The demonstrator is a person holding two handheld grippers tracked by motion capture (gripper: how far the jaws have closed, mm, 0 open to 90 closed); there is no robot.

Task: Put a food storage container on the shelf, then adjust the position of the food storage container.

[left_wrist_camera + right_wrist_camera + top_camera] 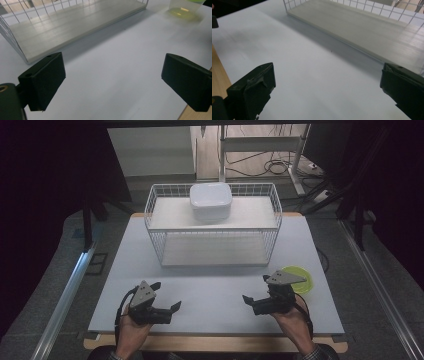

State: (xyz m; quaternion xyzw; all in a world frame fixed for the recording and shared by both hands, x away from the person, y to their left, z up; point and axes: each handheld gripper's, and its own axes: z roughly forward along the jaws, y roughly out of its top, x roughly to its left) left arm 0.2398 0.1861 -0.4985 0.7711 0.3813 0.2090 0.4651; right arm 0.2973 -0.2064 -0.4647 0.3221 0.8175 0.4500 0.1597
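Both hands rest at the near edge of the table (pixel 215 285), each holding tongs that are spread wide and grip nothing: the left tongs (pixel 172 312) point inward, and so do the right tongs (pixel 255 301). Just beside the right hand sits a yellow-green cup (pixel 298 279) (translucent, possibly plastic), still untouched. Farther back stands a white wire basket rack (pixel 212 227) with a white lidded container (pixel 210 201) on its upper shelf. By my reading nothing has been started; reaching, gripping and moving all remain. From the left gripper view, the cup (pixel 183 8) appears blurred beyond the basket's lower board (pixel 75 27); from the right gripper view, the board (pixel 362 27) appears and the bare wooden table edge.
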